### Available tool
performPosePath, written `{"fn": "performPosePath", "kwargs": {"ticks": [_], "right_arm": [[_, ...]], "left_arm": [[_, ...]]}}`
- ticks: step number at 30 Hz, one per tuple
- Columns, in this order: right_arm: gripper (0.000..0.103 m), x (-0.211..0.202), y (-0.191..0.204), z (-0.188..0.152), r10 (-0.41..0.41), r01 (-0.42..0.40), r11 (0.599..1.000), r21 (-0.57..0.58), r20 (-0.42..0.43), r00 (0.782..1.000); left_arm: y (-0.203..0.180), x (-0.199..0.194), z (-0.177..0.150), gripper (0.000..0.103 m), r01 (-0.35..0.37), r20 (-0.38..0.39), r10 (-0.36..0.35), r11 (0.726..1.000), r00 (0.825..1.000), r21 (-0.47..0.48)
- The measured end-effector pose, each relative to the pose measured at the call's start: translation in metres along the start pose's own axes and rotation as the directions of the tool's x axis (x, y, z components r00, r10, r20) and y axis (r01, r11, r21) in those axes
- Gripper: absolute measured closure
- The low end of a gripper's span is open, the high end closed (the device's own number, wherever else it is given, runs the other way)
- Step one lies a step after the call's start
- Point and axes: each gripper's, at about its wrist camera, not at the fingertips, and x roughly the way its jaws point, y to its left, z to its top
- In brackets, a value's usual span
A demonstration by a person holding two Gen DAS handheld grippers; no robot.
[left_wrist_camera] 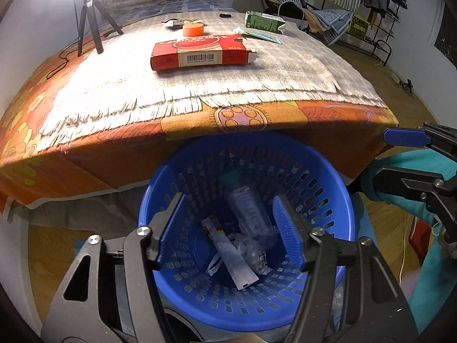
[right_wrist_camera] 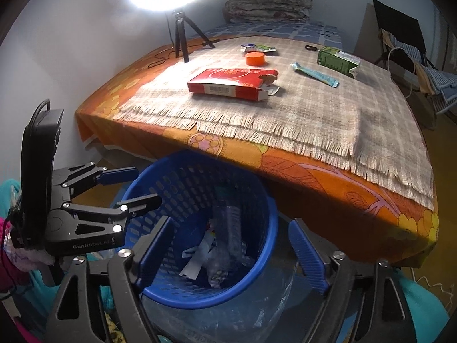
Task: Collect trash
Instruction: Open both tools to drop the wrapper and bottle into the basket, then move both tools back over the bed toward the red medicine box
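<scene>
A blue plastic basket (left_wrist_camera: 337, 200) (right_wrist_camera: 265, 228) stands on the floor below the table's front edge. It holds a clear plastic bottle (left_wrist_camera: 251, 214) (right_wrist_camera: 228, 228) and crumpled paper scraps (left_wrist_camera: 237, 260). My left gripper (left_wrist_camera: 231, 228) is open and empty above the basket; it also shows in the right wrist view (right_wrist_camera: 134, 185). My right gripper (right_wrist_camera: 231, 251) is open and empty over the basket's right rim. On the table lie a red carton (left_wrist_camera: 200, 53) (right_wrist_camera: 234, 84), an orange lid (left_wrist_camera: 193, 30) (right_wrist_camera: 255, 58), a green carton (left_wrist_camera: 264, 21) (right_wrist_camera: 338, 60), a teal tube (right_wrist_camera: 314, 74) and a wrapper (right_wrist_camera: 257, 47).
A checked fringed cloth (left_wrist_camera: 257, 80) covers the orange tablecloth (right_wrist_camera: 314, 177). A small tripod with a bright lamp (left_wrist_camera: 91, 17) stands at the table's back left. A chair and a clothes rack (left_wrist_camera: 371, 5) stand at the right. A clear plastic bag (right_wrist_camera: 274, 300) lies by the basket.
</scene>
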Motion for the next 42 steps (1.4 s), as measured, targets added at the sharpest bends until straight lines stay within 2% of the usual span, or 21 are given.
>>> {"fn": "performPosePath", "kwargs": {"ticks": [11, 22, 26, 29, 35, 42], "right_arm": [[0.005, -0.004, -0.007, 0.009, -0.011, 0.010, 0.999, 0.037, 0.024, 1.000], [0.004, -0.009, -0.023, 0.026, 0.019, -0.024, 0.994, 0.104, 0.043, 0.999], [0.002, -0.017, -0.033, 0.041, 0.026, -0.035, 0.991, 0.126, 0.076, 0.997], [0.001, -0.022, -0.040, 0.057, 0.025, -0.038, 0.992, 0.118, 0.109, 0.994], [0.001, -0.020, -0.054, 0.099, 0.004, -0.013, 0.999, 0.051, 0.172, 0.985], [0.001, 0.004, -0.085, 0.142, -0.010, -0.004, 0.998, 0.059, 0.236, 0.972]], "left_arm": [[0.008, -0.003, 0.021, 0.032, 0.031, 0.002, -0.031, 0.999, 1.000, -0.043], [0.021, -0.007, 0.067, 0.030, 0.055, 0.034, -0.053, 0.998, 0.998, -0.044], [0.024, -0.001, 0.092, 0.030, 0.049, 0.044, -0.049, 0.999, 0.998, 0.004], [0.031, 0.007, 0.113, 0.030, 0.054, 0.048, -0.054, 0.999, 0.997, 0.007], [0.049, 0.033, 0.160, 0.030, 0.096, 0.039, -0.095, 0.995, 0.995, -0.026], [0.070, 0.074, 0.215, 0.030, 0.118, 0.025, -0.116, 0.989, 0.993, -0.085]]}}
